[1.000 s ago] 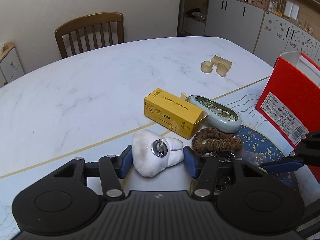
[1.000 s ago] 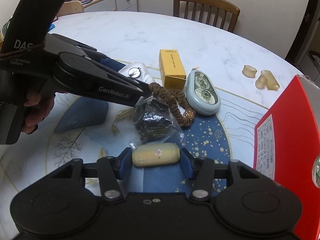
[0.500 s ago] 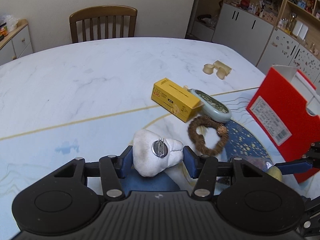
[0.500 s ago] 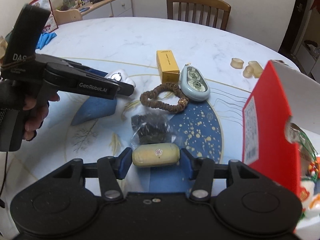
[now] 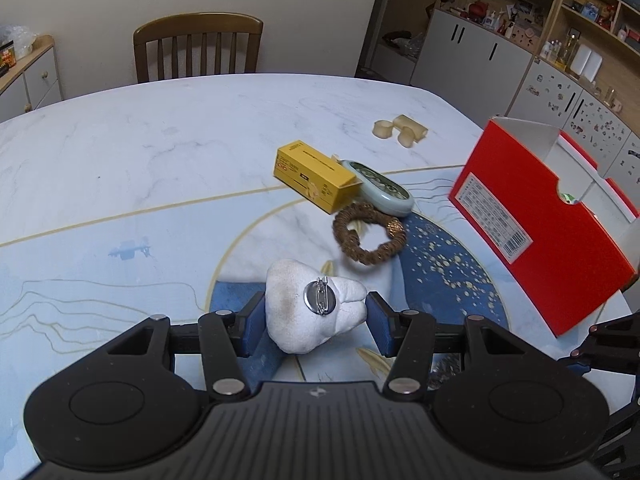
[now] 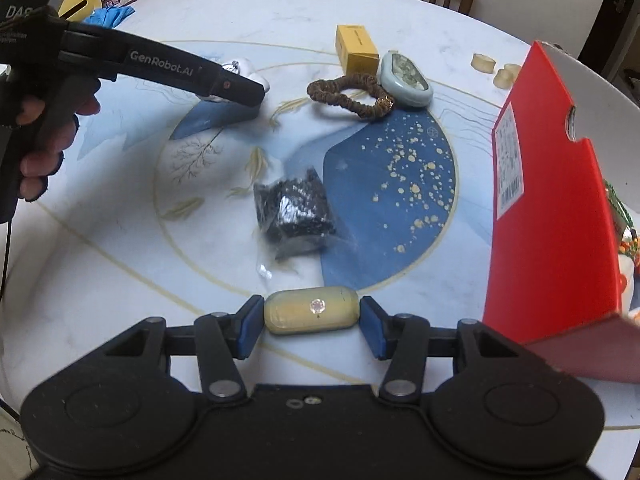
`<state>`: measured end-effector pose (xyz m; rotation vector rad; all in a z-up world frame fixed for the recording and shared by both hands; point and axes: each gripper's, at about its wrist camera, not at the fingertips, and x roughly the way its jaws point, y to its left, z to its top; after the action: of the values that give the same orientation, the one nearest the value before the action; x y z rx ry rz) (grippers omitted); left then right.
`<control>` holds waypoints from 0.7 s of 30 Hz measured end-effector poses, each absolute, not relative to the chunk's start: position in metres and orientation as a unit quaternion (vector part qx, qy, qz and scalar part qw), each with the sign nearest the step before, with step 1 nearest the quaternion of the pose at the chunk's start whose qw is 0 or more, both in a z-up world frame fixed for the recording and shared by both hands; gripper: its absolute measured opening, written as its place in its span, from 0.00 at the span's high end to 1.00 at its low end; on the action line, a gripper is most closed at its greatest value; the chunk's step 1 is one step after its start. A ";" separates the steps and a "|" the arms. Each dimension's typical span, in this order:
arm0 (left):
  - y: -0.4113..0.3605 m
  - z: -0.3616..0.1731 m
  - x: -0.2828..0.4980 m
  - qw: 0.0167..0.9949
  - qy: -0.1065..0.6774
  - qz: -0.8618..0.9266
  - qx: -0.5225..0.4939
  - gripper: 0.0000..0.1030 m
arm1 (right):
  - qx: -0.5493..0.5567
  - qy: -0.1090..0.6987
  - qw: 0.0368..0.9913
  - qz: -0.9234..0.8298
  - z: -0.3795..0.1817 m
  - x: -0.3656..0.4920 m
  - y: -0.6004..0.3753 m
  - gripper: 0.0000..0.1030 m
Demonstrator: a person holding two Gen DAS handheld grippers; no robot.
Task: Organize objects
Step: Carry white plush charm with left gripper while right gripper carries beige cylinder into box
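The marble worktop (image 5: pixel 120 152) carries a red box (image 6: pixel 552 208) standing open at the right. Beyond its middle lie a yellow carton (image 5: pixel 314 176) and a brown scrunchie (image 5: pixel 368 234). The left claw (image 5: pixel 316 314) grips a white plush brooch (image 5: pixel 312 308); the right claw (image 6: pixel 312 316) clamps a pale yellow clip (image 6: pixel 311 311) near the box.

a wooden chair (image 5: pixel 199 49) stands at the far edge of the marble-patterned tabletop (image 5: pixel 120 168), at about 11 o'clock in the left wrist view. white cabinets (image 5: pixel 476 60) and open shelves (image 5: pixel 592 4) with small items fill the 1 to 2 o'clock side. a low drawer unit (image 5: pixel 28 76) sits at 10 o'clock.
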<state>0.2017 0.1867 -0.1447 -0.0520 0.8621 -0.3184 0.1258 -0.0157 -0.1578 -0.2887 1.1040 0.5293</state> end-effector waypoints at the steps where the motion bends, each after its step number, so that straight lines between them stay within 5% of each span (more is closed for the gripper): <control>1: 0.186 -0.144 0.200 0.896 0.416 -0.155 -0.026 0.49 | -0.131 0.518 0.809 0.247 -0.158 0.125 -0.016 0.51; 21: 0.127 -0.077 0.181 0.895 0.389 -0.216 -0.029 0.49 | -0.075 0.436 0.870 0.217 -0.072 0.132 -0.083 0.51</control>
<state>0.1807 0.1265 -0.0768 -0.0598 0.8074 -0.4471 0.1319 -0.0829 -0.0721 -0.1576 0.9125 0.4529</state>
